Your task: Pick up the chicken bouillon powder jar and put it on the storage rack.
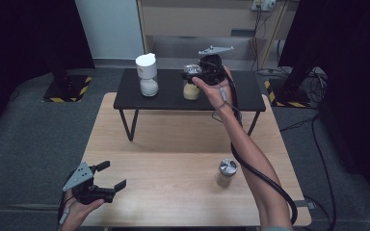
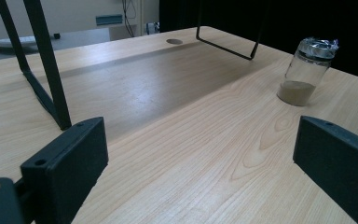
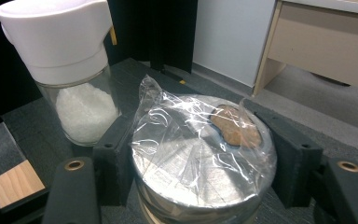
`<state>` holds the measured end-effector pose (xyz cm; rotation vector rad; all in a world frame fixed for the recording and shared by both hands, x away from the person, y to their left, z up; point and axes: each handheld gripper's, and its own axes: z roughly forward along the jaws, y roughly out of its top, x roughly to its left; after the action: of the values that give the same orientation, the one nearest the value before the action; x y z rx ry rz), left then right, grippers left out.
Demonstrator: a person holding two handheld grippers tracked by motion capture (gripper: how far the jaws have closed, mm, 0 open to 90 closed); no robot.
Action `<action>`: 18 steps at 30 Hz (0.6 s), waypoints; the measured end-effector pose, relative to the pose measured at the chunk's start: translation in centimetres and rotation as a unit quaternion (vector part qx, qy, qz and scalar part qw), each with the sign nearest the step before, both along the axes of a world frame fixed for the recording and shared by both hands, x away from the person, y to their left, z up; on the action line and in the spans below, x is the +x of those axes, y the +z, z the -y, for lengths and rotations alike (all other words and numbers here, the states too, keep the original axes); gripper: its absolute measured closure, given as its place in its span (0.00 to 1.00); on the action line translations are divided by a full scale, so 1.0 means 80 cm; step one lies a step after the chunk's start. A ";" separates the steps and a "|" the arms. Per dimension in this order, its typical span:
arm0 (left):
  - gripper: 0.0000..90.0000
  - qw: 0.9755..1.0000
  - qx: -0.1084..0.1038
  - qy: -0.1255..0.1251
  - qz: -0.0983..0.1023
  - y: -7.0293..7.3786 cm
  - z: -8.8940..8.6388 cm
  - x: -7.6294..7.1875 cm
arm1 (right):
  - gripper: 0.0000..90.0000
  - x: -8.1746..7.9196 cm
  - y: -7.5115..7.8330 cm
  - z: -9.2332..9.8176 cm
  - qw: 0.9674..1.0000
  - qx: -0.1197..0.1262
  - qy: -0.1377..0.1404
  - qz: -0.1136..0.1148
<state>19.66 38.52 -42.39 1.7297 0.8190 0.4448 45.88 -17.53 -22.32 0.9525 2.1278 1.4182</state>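
So the right gripper (image 1: pixel 196 77) is clamped around a glass jar with a plastic-wrapped metal lid and pale powder inside (image 1: pixel 191 83), sitting on the small black raised shelf (image 1: pixel 173 98) at the far end of the light wooden table (image 1: pixel 173 159); looks like the grasp step, jar probably not lifted yet; next move calls for a straight lift without clipping the neighbour. The right gripper view shows the jaws pressing the lid's sides and a hole in the lid with tan stuff, plus the white-capped glass jar of white grains (image 3: pixel 70 70) just beside; the high view doesn't give that. The left gripper (image 1: pixel 111 178) sits open and empty near the table's edge; its own view catches a second small foil-topped glass jar (image 2: pixel 307 70).
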 end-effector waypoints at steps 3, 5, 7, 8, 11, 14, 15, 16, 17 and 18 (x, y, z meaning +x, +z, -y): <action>0.02 1.000 0.000 0.000 0.000 0.000 0.000 0.000 | 0.39 0.000 -0.001 0.000 1.000 -0.001 0.001 0.002; 0.02 1.000 0.000 0.000 0.000 0.000 0.000 0.000 | 0.38 0.000 -0.001 0.000 1.000 0.000 0.000 0.003; 0.02 1.000 0.000 0.000 0.001 0.000 0.000 0.000 | 0.38 0.000 -0.003 0.001 1.000 0.001 0.001 0.004; 0.02 1.000 0.000 0.000 0.000 0.000 0.000 0.000 | 0.34 -0.001 -0.003 0.001 1.000 0.002 0.000 0.006; 0.02 1.000 0.000 0.000 0.001 0.000 0.000 0.000 | 0.26 -0.002 -0.007 0.003 1.000 0.012 -0.002 0.012; 0.02 1.000 -0.002 0.001 0.001 0.000 0.000 0.000 | 0.17 -0.007 -0.009 0.003 1.000 0.009 -0.006 0.027; 0.02 1.000 -0.001 0.001 0.001 0.000 0.000 0.000 | 0.15 -0.007 -0.009 0.004 1.000 0.011 -0.005 0.028; 0.02 1.000 -0.001 0.001 0.001 0.000 0.001 0.000 | 0.13 -0.008 -0.009 0.004 0.999 0.012 -0.007 0.030; 0.02 1.000 -0.001 0.001 0.001 0.000 0.001 0.000 | 0.11 -0.010 -0.008 0.004 0.999 0.013 -0.008 0.033; 0.02 1.000 -0.001 0.001 0.001 0.000 0.001 0.000 | 0.11 -0.010 -0.007 0.005 0.999 0.016 -0.007 0.035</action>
<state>19.63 38.47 -42.41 1.7266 0.8193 0.4458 45.05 -17.93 -22.87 0.9140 2.0507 1.4615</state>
